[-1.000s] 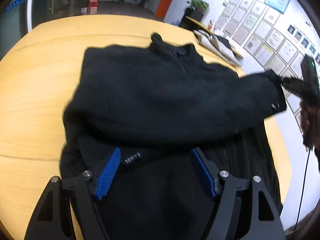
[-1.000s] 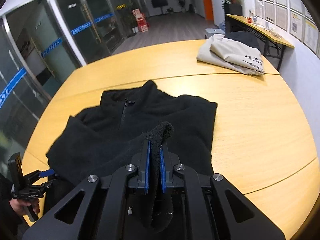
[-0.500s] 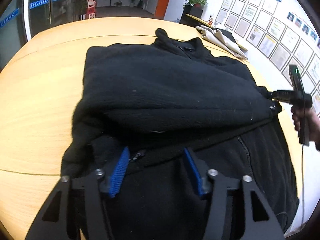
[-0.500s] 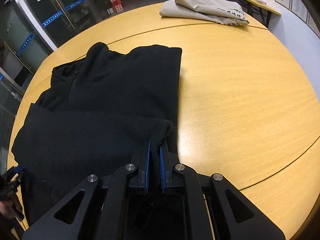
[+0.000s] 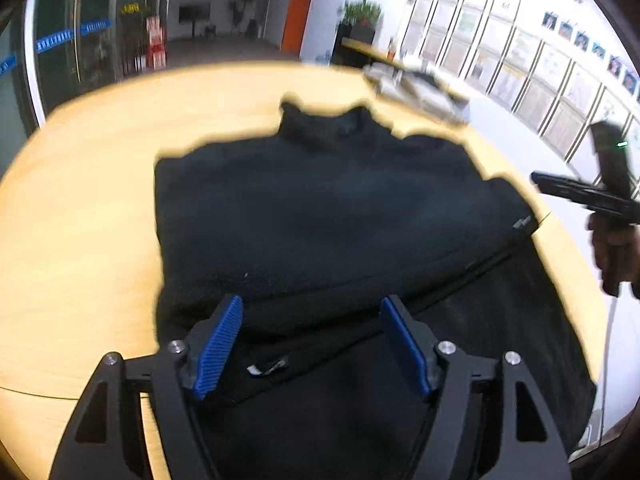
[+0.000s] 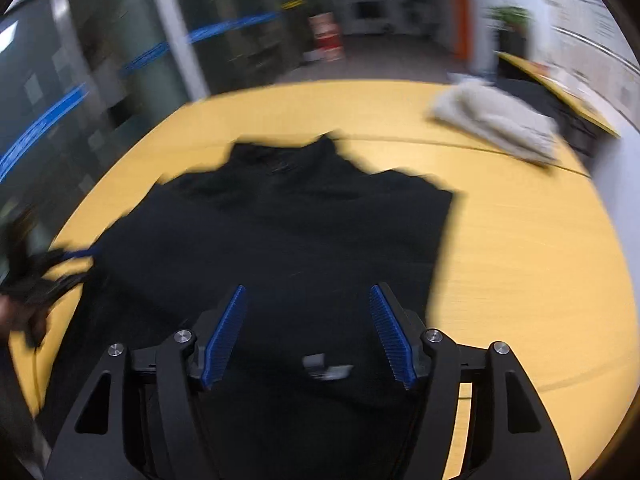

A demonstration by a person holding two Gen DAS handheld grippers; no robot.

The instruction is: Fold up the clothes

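The black fleece jacket lies flat on the round wooden table, collar toward the far side, with 1 sleeve folded across the chest. In the left wrist view its lower hem runs out of frame beneath the gripper and its right side reaches the table rim.

Left gripper: jaws opening, the 2 blue pads spread wide. Fleece lies below and between them, including the folded sleeve edge and a small white label; neither pad presses on the cloth, so nothing is gripped.

Right gripper: jaws opening, pads apart, released. Black cloth and a grey tag show between them, ungripped. In the left wrist view this tool appears at the right margin, held by a hand, just beyond the sleeve cuff and the table rim.

Open room: bare tabletop lies to the left of the jacket in the left wrist view, and a broad bare stretch lies to its right in the right wrist view, crossed by 1 seam line. A beige folded garment sits near the far right rim, well apart from the jacket. The jacket's right edge in that view is straight and falls clear of the rim. Both views are motion-blurred.
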